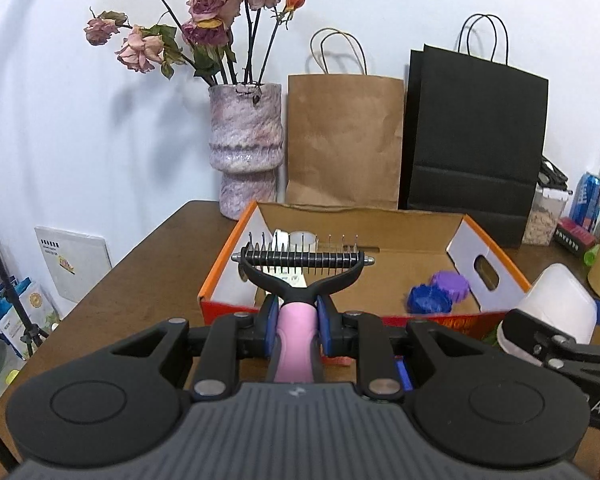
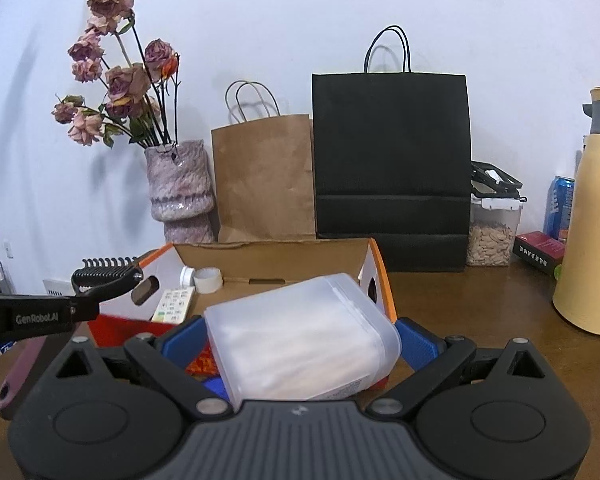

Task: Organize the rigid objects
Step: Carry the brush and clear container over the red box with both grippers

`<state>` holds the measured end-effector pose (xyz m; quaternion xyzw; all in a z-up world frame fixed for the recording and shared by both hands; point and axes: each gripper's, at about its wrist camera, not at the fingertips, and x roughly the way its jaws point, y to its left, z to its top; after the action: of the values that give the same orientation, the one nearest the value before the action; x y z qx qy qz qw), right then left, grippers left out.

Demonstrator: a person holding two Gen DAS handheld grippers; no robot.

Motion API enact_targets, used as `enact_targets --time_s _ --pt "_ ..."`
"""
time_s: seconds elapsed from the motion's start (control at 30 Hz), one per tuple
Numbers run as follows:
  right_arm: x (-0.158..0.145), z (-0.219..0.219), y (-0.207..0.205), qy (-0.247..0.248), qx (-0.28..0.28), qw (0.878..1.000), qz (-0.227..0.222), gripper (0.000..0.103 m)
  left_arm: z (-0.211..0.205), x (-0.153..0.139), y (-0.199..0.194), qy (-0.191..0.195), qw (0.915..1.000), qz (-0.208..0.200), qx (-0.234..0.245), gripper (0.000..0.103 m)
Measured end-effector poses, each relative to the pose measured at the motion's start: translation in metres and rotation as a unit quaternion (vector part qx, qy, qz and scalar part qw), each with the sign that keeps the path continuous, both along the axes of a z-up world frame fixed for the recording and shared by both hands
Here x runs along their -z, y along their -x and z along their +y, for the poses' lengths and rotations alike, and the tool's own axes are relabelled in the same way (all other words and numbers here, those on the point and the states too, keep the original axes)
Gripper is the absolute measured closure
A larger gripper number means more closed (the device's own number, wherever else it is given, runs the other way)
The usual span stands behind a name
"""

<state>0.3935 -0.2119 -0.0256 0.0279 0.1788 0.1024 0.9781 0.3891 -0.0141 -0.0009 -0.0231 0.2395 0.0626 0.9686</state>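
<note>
A home is showing here: dried roses are standing in a vase [image 1: 246, 148], with paper shopping bags [image 1: 344, 140] leaning beside it.

hidden: comb [image 1: 300, 259] handle base under gripper body | cut off: flask [image 2: 590, 216] right side | unreadable: remote [image 2: 174, 305] keys

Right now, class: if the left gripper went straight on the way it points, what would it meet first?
Probably the cardboard box. The left gripper, shut on the pet comb, aims slightly downward over the box's near wall, so the comb's head would likely reach the box's inside first, though depth is unclear.
</note>
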Motion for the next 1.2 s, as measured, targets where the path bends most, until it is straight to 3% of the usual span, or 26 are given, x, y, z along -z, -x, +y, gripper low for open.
enact_targets --time_s 1.2 --pt "0.005 0.028 -0.108 0.024 -0.018 0.999 -0.011 0.003 -0.003 0.009 -0.112 -0.001 0.9999 0.005 -0.009 0.081"
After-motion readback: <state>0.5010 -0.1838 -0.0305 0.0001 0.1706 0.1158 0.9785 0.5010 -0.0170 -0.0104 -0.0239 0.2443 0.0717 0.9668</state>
